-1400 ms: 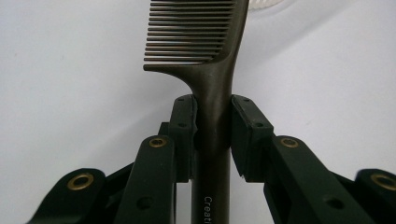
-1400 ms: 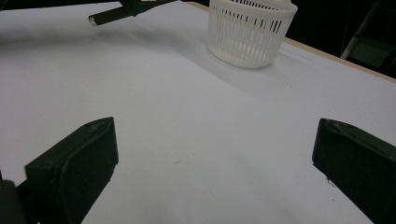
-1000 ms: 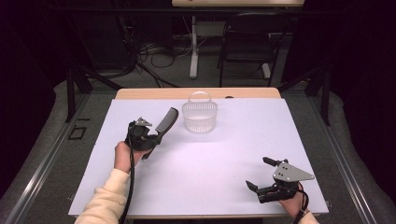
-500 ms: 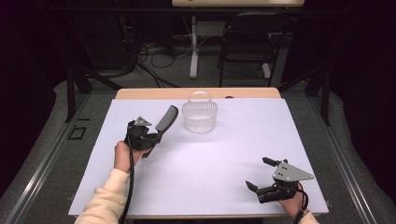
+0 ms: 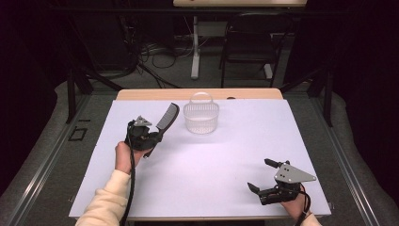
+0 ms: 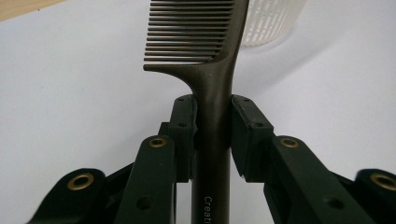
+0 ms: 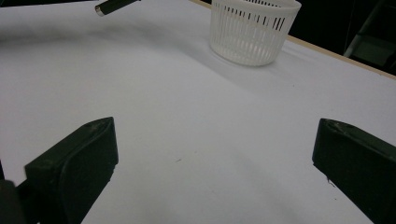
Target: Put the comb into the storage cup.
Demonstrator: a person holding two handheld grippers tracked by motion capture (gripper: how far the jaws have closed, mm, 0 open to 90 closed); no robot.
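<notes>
A black comb is held above the white table cover, its handle clamped between the jaws of my left gripper, teeth end pointing up and away toward the basket. A white slotted basket with an arched handle stands at the back centre. My right gripper rests low at the front right, jaws wide apart with only bare cover between them. The end of the comb's handle shows at the top left of the right gripper view.
The white cover spreads over a wooden table whose far edge shows behind the basket. Beyond it stand a chair, table legs and floor cables. A black cable trails along the left forearm.
The left gripper has tipped the comb a little more upright and carried it slightly toward the basket. The right gripper has stayed put.
</notes>
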